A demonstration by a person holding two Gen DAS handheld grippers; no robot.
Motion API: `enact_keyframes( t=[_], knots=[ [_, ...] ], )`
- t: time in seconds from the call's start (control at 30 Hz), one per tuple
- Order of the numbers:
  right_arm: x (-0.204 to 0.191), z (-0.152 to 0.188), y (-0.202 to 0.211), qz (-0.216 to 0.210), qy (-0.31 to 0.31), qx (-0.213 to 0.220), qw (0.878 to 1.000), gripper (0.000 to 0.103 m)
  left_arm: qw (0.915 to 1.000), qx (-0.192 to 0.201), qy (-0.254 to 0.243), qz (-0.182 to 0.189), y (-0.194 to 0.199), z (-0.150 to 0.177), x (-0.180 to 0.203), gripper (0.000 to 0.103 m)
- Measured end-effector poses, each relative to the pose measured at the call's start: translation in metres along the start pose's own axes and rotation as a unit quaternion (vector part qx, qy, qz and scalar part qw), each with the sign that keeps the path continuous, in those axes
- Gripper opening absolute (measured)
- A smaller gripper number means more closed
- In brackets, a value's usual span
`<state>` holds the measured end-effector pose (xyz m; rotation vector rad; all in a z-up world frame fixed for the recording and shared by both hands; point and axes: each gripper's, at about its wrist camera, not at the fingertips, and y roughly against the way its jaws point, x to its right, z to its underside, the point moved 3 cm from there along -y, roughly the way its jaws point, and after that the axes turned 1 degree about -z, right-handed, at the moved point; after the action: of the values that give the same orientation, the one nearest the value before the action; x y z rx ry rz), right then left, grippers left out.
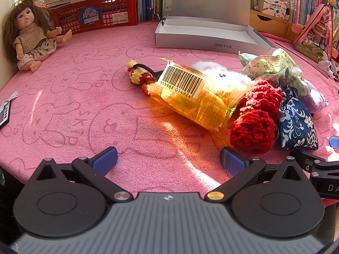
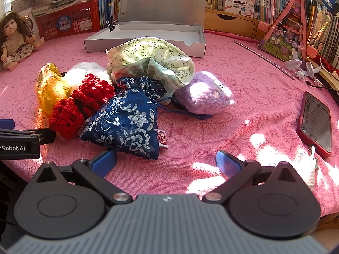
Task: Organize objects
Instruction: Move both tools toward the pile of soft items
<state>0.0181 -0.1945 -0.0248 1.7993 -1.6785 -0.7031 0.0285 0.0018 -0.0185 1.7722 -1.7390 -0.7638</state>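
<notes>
We hold the left hand-held gripper [image 1: 168, 158] low over the pink cloth [image 1: 84, 105] on the worktop, its blue fingers [image 1: 106, 158] spread wide with nothing between them. Our right hand-held gripper [image 2: 166, 160] hangs the same way, wide apart and empty, its left finger just beside the blue floral pouch [image 2: 127, 122].

The things to sort lie heaped together. From the left wrist view, the yellow packet [image 1: 190, 99] with a barcode label sits at twelve o'clock, a small crocheted doll [image 1: 137, 74] touching its far end at eleven. The red crochet piece [image 1: 254, 122] lies at one o'clock, against the packet and the pouch.

From the right wrist view, the green speckled cloth bag [image 2: 152, 59] rests behind the pouch at twelve o'clock, the purple plush [image 2: 205, 95] just beside it at one. The open grey box [image 2: 148, 36] stands farther back. A doll [image 2: 14, 40] sits at ten o'clock; a phone [image 2: 315, 122] lies at three
</notes>
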Motion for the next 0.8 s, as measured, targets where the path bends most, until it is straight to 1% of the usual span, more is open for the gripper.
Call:
enact_keyframes(
  t=[0.8],
  knots=[
    [0.0002, -0.0007, -0.0004, 0.0, 0.0, 0.002, 1.0, 0.103, 1.0, 0.0, 0.0, 0.0, 0.0004, 0.0005, 0.0002, 0.103]
  ],
)
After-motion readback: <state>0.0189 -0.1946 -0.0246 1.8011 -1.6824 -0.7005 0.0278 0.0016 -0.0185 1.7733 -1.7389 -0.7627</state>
